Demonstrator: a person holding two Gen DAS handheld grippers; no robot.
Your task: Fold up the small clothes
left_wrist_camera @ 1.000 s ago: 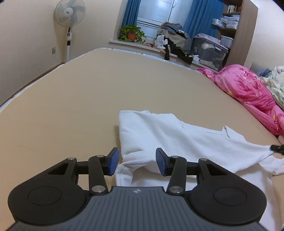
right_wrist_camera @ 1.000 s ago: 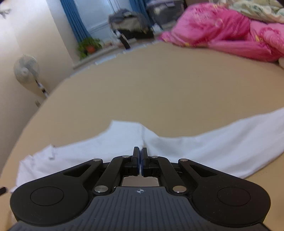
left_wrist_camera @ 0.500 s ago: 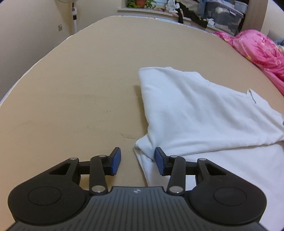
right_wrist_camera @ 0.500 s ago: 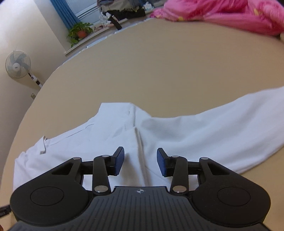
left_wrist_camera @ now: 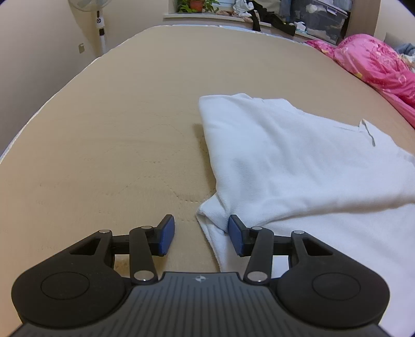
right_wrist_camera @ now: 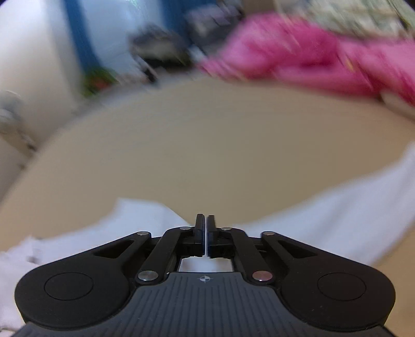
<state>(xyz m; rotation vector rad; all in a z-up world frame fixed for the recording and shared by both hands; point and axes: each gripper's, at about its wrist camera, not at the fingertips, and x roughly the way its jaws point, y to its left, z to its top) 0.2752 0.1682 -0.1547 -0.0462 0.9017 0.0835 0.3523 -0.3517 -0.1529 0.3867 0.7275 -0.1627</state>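
Since half a second ago the right gripper (right_wrist_camera: 205, 234) has shut from a wide-open stance and its view has swung upward into motion blur, while the left gripper (left_wrist_camera: 199, 234) has held nearly the same station, the cloth corner now sitting closer between its pads. Nearest in the left wrist view, the left gripper stands open, its blue pads (left_wrist_camera: 166, 234) apart on either side of the near corner of the white garment (left_wrist_camera: 298, 160); the right-hand pad touches or just overlaps the cloth, the left-hand one lies over bare mattress (left_wrist_camera: 116, 134). The garment lies partly folded on the tan mattress, one layer doubled over another, its far edge well short of the pink quilt (left_wrist_camera: 376, 62). In the right wrist view the jaws are pressed together with a sliver of white between them, apparently pinching a fold of the garment (right_wrist_camera: 337, 220); the blur prevents certainty about how much cloth is caught.

Risks, as judged: if the right gripper lifts or pulls while the left has not yet closed, the near corner may drag out from between the open pads and the doubled layer may slide askew. A shallow pinch on the right could slip free mid-fold. Closing the left on one layer only would leave the under-layer behind and wrinkle the fold.

Beyond, a fan (left_wrist_camera: 99, 20) and window-sill clutter (left_wrist_camera: 259, 15).
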